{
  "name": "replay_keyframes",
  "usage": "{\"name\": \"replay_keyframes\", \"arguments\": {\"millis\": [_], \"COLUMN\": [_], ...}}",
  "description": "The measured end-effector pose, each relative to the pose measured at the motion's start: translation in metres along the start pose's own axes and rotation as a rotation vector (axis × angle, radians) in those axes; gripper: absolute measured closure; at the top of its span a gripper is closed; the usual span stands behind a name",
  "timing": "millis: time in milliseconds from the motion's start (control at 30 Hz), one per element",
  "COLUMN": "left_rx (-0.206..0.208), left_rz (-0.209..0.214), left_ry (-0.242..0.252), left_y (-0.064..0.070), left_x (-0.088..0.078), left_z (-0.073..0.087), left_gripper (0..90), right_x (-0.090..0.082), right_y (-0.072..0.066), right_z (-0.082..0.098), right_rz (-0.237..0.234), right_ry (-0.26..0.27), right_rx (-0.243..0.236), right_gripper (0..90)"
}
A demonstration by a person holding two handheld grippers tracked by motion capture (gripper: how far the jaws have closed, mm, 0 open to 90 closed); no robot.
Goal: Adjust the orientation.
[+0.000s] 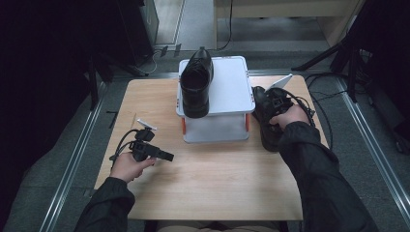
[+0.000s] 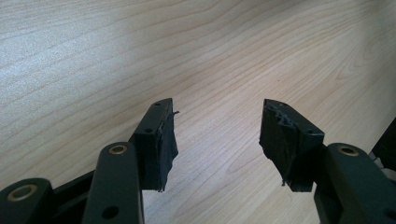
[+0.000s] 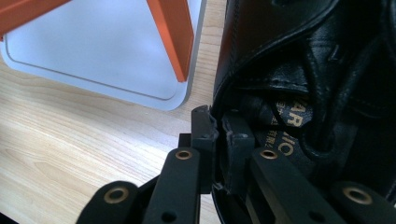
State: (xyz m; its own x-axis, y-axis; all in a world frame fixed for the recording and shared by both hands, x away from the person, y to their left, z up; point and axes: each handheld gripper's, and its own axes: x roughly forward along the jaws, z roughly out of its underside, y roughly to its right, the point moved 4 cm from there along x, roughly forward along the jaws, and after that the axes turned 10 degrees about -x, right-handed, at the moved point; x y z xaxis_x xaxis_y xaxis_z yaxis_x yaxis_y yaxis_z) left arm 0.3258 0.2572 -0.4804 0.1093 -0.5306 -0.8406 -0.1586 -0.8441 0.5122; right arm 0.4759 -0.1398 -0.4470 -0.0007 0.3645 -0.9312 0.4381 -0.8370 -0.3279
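One black leather shoe (image 1: 196, 82) lies on the top shelf of a white two-level rack (image 1: 232, 87), toe pointing away. A second black shoe (image 1: 265, 133) sits just right of the rack on the wooden table (image 1: 217, 179). My right gripper (image 1: 273, 104) is shut on it. In the right gripper view the right gripper (image 3: 218, 116) pinches the side wall of the shoe (image 3: 299, 56), one jaw outside and one inside the opening. My left gripper (image 1: 169, 157) hovers low at the table's left, and in its own view the left gripper (image 2: 219, 105) is open with bare wood between the jaws.
The rack's lower shelf (image 3: 93, 51) and an orange post (image 3: 170, 32) stand close to the left of the held shoe. Cables trail off the table's right side (image 1: 314, 104). The table's front edge runs near the person's sleeves.
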Motion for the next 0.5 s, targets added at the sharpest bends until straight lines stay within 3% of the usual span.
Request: {"name": "replay_keyframes", "arguments": {"millis": [200, 333, 500], "left_rx": [0.002, 0.002, -0.002], "left_rz": [-0.004, -0.005, -0.004], "left_ry": [-0.002, -0.002, 0.0], "left_y": [0.0, 0.0, 0.001], "left_x": [0.0, 0.001, 0.0], "left_z": [0.0, 0.0, 0.0], "left_gripper": [44.7, 44.7, 44.4], "right_x": [-0.007, -0.024, -0.049], "right_y": [0.001, 0.004, 0.017], "right_z": [0.0, 0.0, 0.004], "right_rz": [-0.014, -0.009, -0.005], "right_ry": [0.015, 0.02, 0.055], "right_rx": [-0.009, -0.023, -0.031], "right_gripper": [76.1, 75.9, 73.8]}}
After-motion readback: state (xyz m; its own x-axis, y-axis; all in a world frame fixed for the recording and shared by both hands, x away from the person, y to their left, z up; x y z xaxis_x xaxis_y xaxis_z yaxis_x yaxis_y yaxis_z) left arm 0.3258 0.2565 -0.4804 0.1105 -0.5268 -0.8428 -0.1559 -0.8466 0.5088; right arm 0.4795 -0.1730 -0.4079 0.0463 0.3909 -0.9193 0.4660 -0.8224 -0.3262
